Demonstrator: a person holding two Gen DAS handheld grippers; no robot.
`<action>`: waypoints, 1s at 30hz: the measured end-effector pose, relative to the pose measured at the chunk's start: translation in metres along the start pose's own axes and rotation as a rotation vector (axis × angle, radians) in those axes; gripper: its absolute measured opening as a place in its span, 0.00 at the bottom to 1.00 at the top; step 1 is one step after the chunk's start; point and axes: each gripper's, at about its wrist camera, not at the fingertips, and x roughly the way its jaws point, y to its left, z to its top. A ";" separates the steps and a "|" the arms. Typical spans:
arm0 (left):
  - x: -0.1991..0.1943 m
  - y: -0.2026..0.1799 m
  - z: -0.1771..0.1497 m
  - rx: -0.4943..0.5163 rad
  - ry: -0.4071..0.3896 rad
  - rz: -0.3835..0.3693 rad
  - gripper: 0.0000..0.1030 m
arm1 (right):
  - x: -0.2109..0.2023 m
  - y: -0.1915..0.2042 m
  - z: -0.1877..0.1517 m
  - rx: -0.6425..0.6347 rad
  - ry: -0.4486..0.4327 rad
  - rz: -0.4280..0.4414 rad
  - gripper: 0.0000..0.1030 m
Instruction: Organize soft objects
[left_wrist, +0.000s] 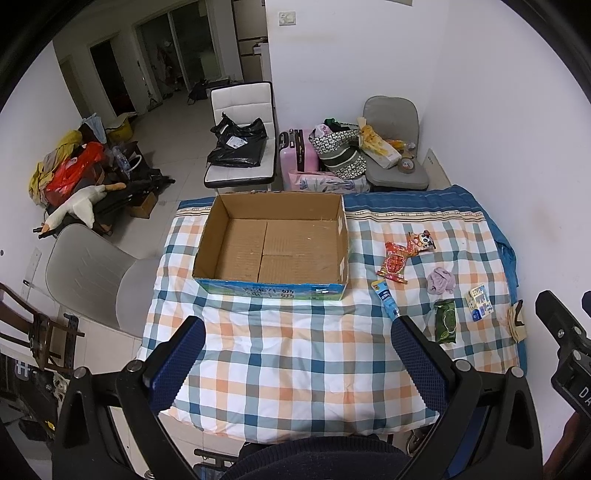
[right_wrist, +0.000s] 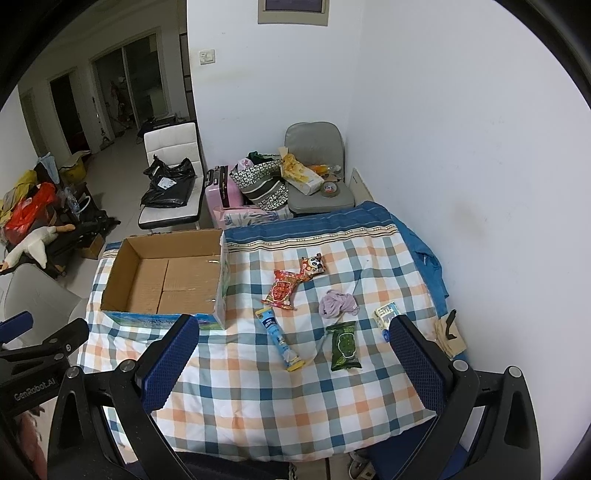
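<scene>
An empty open cardboard box (left_wrist: 273, 247) (right_wrist: 166, 280) stands at the far left of a checked quilt (left_wrist: 295, 354) (right_wrist: 258, 387). To its right lie a red snack packet (right_wrist: 282, 290), a panda packet (right_wrist: 313, 266), a blue tube (right_wrist: 279, 338), a crumpled lilac cloth (right_wrist: 337, 302), a green packet (right_wrist: 345, 345) and a small white carton (right_wrist: 386, 315). The same items show in the left wrist view around the lilac cloth (left_wrist: 439, 280). My left gripper (left_wrist: 295, 354) and right gripper (right_wrist: 291, 362) are both open and empty, above the quilt's near part.
Behind the quilt stand a white chair with a black bag (left_wrist: 240, 147), a pink suitcase (left_wrist: 297, 153), patterned bags (left_wrist: 340, 151) and a grey chair (left_wrist: 395, 147). A white wall (right_wrist: 461, 147) runs along the right. A grey chair (left_wrist: 92, 273) stands left; clutter lies on the floor (left_wrist: 74, 173).
</scene>
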 end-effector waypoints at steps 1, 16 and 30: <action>-0.001 0.000 0.000 -0.001 0.000 0.001 1.00 | 0.000 0.000 -0.001 -0.002 -0.001 0.000 1.00; -0.001 -0.001 -0.001 0.000 -0.004 0.003 1.00 | -0.003 0.003 -0.007 -0.013 -0.010 0.000 1.00; 0.008 -0.010 0.000 0.015 0.006 -0.025 1.00 | 0.002 0.001 -0.009 0.015 0.007 0.019 1.00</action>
